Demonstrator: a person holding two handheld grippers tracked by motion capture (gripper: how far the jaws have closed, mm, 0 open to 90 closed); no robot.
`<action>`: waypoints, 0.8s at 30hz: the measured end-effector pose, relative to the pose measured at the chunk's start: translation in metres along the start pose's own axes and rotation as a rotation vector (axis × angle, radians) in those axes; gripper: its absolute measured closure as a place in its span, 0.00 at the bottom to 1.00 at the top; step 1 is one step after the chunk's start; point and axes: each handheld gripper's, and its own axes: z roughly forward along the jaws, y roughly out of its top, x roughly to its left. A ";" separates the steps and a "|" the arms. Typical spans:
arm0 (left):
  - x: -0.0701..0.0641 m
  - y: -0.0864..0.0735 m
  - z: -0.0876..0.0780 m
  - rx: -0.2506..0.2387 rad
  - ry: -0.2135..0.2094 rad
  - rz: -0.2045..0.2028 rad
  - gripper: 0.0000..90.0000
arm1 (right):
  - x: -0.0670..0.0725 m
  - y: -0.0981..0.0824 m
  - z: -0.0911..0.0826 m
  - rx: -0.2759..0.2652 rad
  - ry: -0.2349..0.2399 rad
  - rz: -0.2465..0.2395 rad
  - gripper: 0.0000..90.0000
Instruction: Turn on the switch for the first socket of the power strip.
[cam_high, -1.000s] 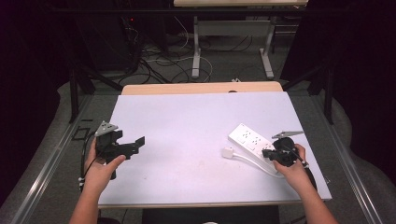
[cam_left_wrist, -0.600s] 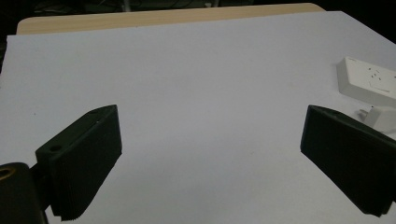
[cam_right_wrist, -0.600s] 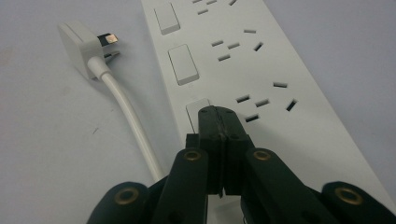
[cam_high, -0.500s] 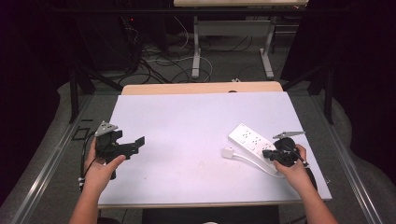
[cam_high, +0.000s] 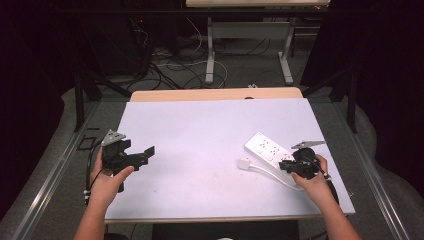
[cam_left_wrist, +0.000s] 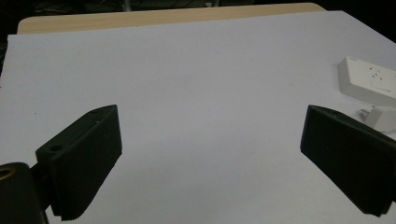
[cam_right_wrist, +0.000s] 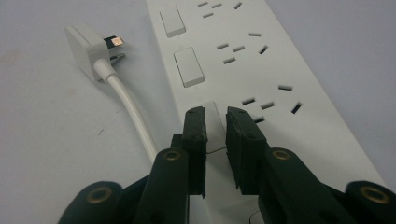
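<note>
**Right claw parting over a power strip switch**

Lying at the tabletop's (cam_high: 210, 130) right side: white power strip (cam_high: 267, 150), plug (cam_right_wrist: 88, 44) just left. Hovering over its nearest switch (cam_right_wrist: 215, 122), right claw (cam_right_wrist: 215, 126) just opening, slightly apart, gripping nothing. Resting far left, left claw (cam_left_wrist: 210, 158) gaping wide, empty.

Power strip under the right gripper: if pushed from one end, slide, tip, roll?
The power strip lies flat, long and boxy, so it would likely slide or pivot, not roll or tip. Its smooth plastic on the smooth table probably slips easily. The white cable curves loosely, so it is likely floppy and would trail with the plug.
</note>
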 end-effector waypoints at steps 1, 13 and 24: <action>0.000 0.000 0.000 0.000 0.000 0.000 0.06 | 0.000 0.001 0.000 -0.006 0.001 -0.013 0.82; 0.000 0.000 0.000 -0.002 0.002 -0.001 0.06 | 0.006 0.003 -0.002 -0.031 -0.004 -0.024 0.63; 0.001 0.000 -0.001 0.004 0.002 0.007 0.06 | 0.011 0.006 -0.002 -0.059 -0.018 -0.053 0.40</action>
